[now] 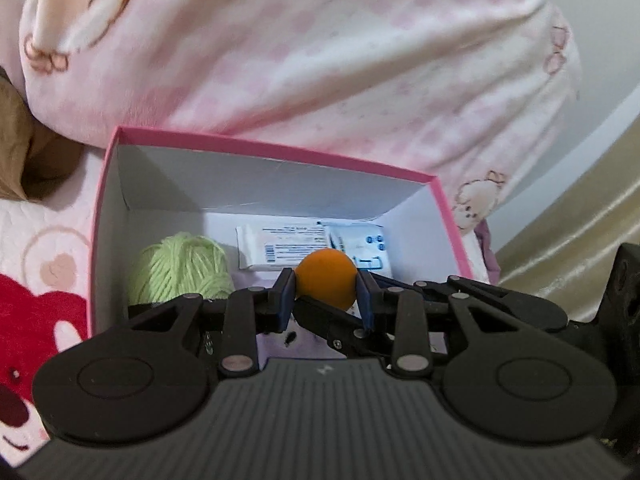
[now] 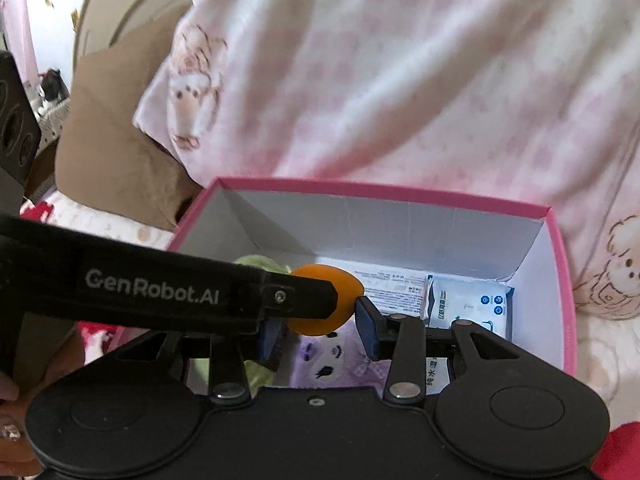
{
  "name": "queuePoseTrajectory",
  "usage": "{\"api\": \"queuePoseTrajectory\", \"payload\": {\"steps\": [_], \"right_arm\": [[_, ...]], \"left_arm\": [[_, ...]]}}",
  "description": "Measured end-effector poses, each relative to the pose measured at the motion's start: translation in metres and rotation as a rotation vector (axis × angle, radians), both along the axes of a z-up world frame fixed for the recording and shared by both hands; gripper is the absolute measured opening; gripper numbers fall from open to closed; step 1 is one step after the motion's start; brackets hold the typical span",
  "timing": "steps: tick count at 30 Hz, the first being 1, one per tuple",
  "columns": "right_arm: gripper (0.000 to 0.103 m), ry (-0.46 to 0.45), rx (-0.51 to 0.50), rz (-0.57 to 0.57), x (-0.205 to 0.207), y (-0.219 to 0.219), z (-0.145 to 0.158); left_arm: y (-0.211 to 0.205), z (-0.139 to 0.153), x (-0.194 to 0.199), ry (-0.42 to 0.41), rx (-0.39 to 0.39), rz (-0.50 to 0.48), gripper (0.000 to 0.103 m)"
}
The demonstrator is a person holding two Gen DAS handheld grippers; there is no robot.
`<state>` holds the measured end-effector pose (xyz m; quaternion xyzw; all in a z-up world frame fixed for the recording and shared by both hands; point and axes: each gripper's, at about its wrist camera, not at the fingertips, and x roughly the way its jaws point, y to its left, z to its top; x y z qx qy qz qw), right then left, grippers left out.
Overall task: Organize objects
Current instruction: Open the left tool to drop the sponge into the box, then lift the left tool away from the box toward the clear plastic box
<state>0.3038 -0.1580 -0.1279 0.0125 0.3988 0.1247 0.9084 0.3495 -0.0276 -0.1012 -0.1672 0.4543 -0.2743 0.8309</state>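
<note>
Tilting down over the pink box [image 1: 105,200], both grippers [image 1: 326,292] [image 2: 320,320] pinch the orange ball [image 1: 326,282]

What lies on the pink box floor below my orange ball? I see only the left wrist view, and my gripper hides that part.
Observer: A purple plush toy with a face lies there.
Operator: Where is the right gripper?
Observer: The right gripper has its pads on either side of the orange ball; whether they press it, I cannot tell.
Operator: What stands left of the pink box?
Observer: A brown cardboard box.
</note>
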Motion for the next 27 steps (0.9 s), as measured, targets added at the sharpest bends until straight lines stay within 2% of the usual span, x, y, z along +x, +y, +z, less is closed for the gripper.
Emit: {"api": "queuePoseTrajectory", "payload": {"steps": [5, 9, 11, 12, 13, 19, 27], "right_arm": [[0.046, 0.071, -0.031, -0.033, 0.020, 0.000, -0.017], [0.047, 0.103, -0.053, -0.033, 0.028, 0.002, -0.024], [0.048, 0.100, -0.030, -0.044, 0.025, -0.003, -0.024], [0.049, 0.094, -0.021, -0.046, 0.023, -0.005, -0.024], [0.050, 0.085, -0.004, -0.047, 0.021, -0.008, -0.023], [0.052, 0.024, 0.069, -0.046, -0.008, -0.018, 0.000], [0.053, -0.023, 0.030, 0.006, -0.060, -0.012, 0.045]], "left_arm": [[-0.007, -0.020, 0.018, 0.066, 0.008, 0.015, 0.032], [-0.009, -0.024, 0.022, 0.065, 0.044, 0.038, 0.033], [-0.007, -0.023, 0.022, 0.055, 0.061, 0.046, 0.038], [-0.005, -0.021, 0.021, 0.051, 0.068, 0.049, 0.045], [-0.003, -0.019, 0.019, 0.049, 0.074, 0.050, 0.048], [0.005, 0.007, -0.002, 0.007, 0.134, 0.022, 0.052], [0.021, 0.064, -0.052, -0.014, 0.208, -0.001, 0.065]]}}
